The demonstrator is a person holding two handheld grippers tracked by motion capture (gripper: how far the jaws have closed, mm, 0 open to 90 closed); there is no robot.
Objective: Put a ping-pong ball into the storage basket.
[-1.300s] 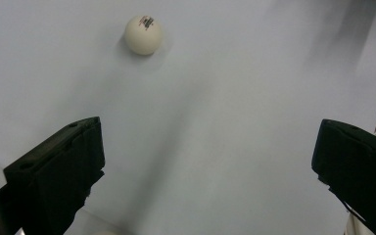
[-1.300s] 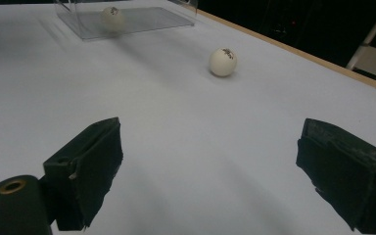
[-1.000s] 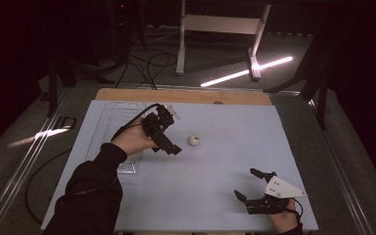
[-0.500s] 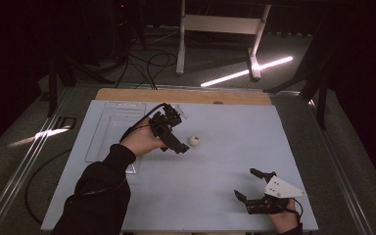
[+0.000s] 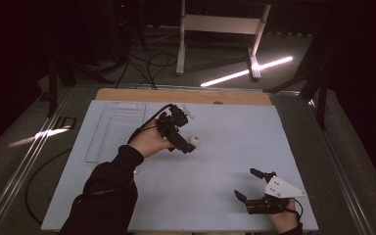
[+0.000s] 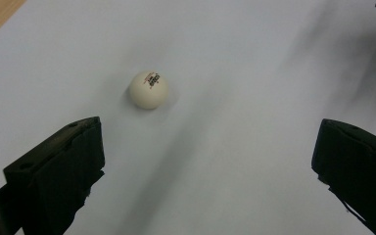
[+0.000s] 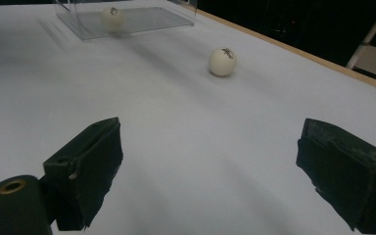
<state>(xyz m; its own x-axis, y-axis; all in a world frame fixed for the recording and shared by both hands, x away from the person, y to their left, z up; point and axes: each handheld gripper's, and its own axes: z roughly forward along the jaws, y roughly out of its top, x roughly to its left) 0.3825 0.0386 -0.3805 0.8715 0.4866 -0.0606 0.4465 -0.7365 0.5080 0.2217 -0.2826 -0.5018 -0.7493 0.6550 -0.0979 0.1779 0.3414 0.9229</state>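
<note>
Light, smooth, roll-prone ball (image 6: 148,90) ahead of wide-open left gripper (image 6: 208,161); best pinched gently across its middle, right gripper (image 5: 255,186) likewise spread, empty.

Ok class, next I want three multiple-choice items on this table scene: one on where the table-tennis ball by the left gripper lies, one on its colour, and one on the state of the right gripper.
1. Where does the table-tennis ball lie?
A. between the right gripper's jaws
B. on the pale sheet, ahead of the left gripper's jaws
C. on the wooden edge

2. What colour is the ball?
A. orange
B. green
C. white with a small dark print

3. How is the right gripper?
A. open and empty
B. shut on the ball
C. shut on a cable

Answers:
1 B: the table-tennis ball rests on the pale sheet beyond the left gripper.
2 C: it looks white, with print on top.
3 A: the right gripper has its jaws wide apart with nothing between them.
</note>
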